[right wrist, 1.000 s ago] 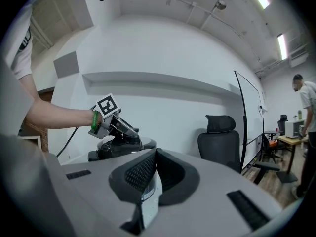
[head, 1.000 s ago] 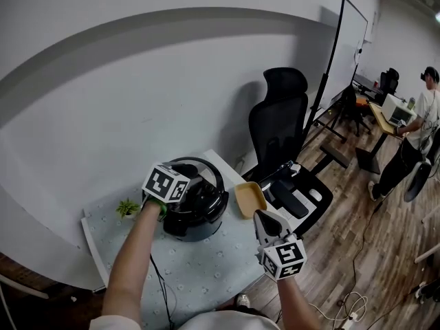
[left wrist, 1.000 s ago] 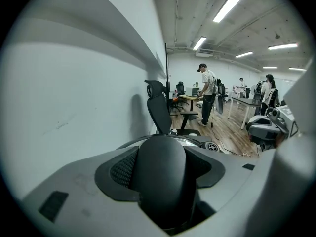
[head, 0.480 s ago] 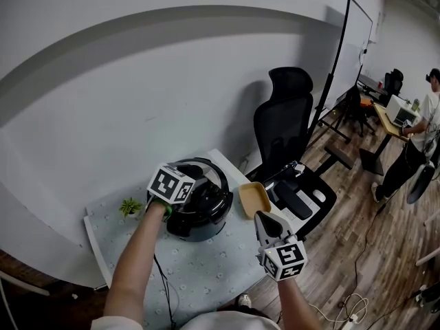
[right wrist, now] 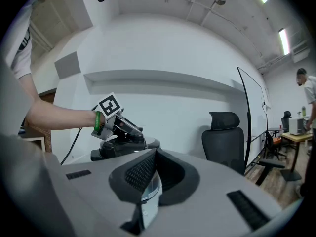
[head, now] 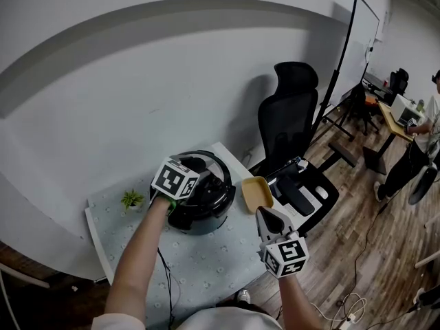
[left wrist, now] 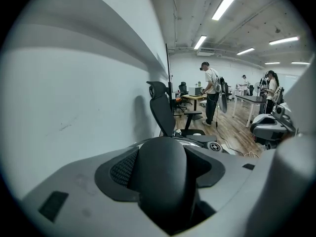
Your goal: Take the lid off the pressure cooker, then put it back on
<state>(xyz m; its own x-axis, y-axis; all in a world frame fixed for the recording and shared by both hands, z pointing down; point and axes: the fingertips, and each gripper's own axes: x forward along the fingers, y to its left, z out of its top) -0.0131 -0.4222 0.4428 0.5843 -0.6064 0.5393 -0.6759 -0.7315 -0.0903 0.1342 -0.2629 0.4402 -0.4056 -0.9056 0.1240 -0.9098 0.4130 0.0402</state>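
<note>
The black pressure cooker (head: 201, 220) stands on the table, and its lid (head: 214, 181) appears to rest on it. My left gripper (head: 199, 181) reaches over the lid from the left. In the left gripper view its grey jaws are shut on the rounded black lid handle (left wrist: 163, 179). The right gripper view shows that gripper (right wrist: 129, 131) gripping the top of the cooker (right wrist: 118, 151). My right gripper (head: 267, 217) hovers to the right of the cooker, near the table's right edge, well apart from it. Its jaws (right wrist: 148, 181) are shut with nothing in them.
A yellow dish (head: 256, 193) lies just right of the cooker. A small green plant (head: 130, 199) stands to its left. The table (head: 206, 263) has a pale patterned cloth. A black office chair (head: 295, 157) stands close beyond the right edge. A power cord (head: 163, 280) runs off the front.
The head view has shifted slightly. My left gripper stays on the lid handle and my right gripper has barely moved.
</note>
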